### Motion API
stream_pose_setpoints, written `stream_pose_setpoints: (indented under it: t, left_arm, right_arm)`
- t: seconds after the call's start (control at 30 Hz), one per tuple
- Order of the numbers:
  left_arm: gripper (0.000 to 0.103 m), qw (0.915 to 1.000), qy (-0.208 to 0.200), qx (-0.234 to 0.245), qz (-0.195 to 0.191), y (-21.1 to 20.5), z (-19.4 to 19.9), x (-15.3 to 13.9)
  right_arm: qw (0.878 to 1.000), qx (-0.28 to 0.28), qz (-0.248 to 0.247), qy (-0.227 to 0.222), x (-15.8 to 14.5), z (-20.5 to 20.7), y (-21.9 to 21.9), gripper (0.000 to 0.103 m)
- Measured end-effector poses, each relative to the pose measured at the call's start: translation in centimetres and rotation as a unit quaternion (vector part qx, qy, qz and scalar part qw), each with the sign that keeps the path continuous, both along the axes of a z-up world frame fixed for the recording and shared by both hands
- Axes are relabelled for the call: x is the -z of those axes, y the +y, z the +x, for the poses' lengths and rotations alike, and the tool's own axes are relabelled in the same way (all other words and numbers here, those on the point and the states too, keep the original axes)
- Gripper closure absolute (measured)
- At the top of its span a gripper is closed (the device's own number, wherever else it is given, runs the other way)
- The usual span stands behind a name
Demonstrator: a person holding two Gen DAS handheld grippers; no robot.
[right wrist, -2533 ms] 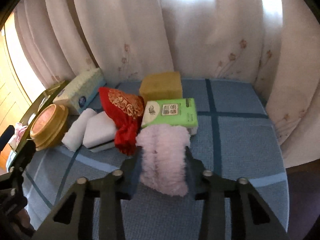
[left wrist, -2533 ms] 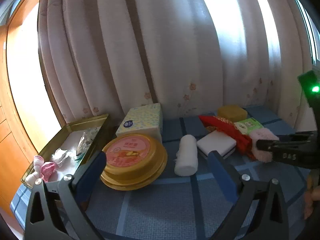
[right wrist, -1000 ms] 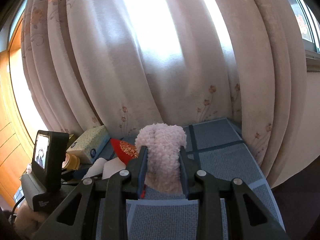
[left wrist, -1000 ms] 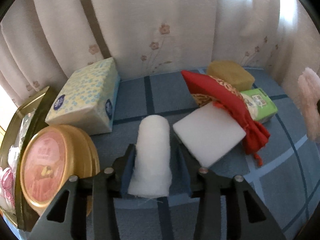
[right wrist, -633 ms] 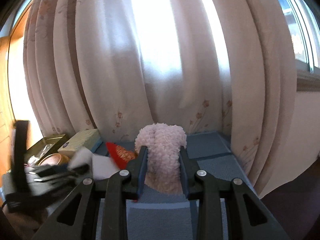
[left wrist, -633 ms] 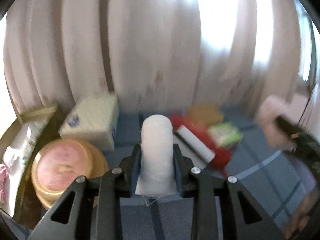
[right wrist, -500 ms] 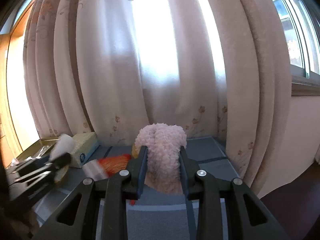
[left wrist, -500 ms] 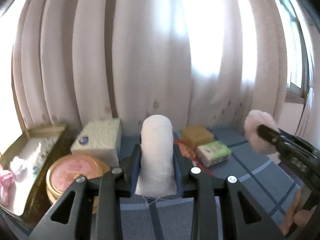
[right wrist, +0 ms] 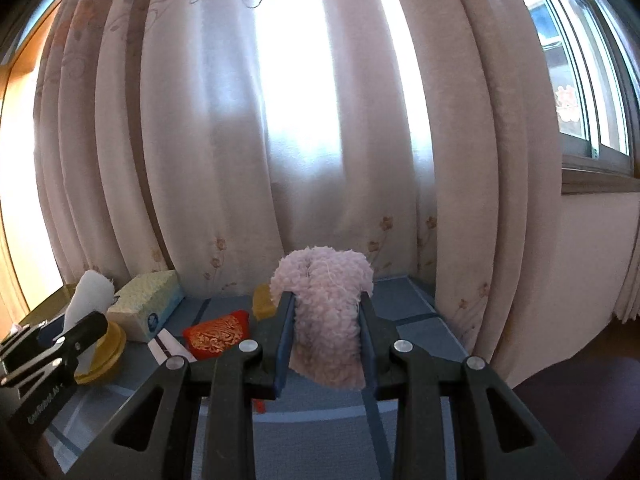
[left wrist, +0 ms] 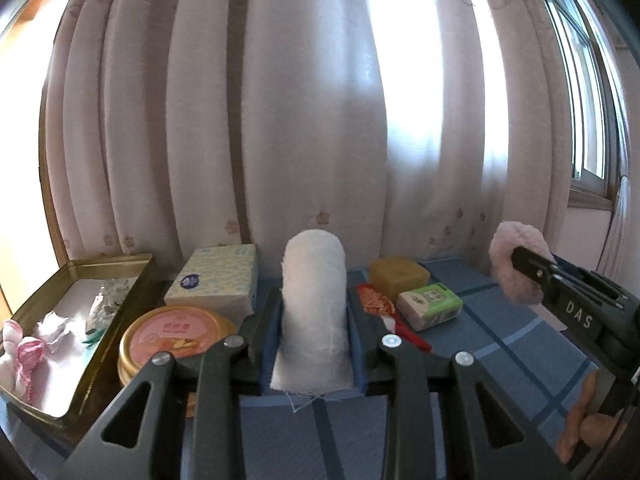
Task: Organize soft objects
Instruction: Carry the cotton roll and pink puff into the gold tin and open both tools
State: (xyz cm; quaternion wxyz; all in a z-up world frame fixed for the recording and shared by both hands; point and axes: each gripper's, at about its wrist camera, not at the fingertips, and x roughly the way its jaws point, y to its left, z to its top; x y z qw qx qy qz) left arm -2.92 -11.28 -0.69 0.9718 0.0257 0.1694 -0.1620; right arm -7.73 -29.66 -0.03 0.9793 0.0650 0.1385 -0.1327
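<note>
White gauze roll point(left wrist: 314, 304) sits clamped in the left claw point(left wrist: 313, 344), lifted above the blue-checked tabletop point(left wrist: 492, 344) near the tissue box point(left wrist: 216, 280) and round gold tin point(left wrist: 172, 340). To the right, the right claw point(right wrist: 326, 344) is clamped on a fluffy pink cloth point(right wrist: 324, 312), also off the tabletop.

Black claw point(left wrist: 313, 344), blue pads, silver screws
</note>
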Motion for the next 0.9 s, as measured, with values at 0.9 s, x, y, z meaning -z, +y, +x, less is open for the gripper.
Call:
stream_pose_setpoints:
  t: [0.9]
  left_arm:
    - [0.074, 0.9956, 0.007, -0.087, -0.035, 14.1, -0.9, 0.1]
  right_arm:
    - [0.991, -0.131, 0.004, 0.025, 0.8, 2.9, 15.7, 0.071]
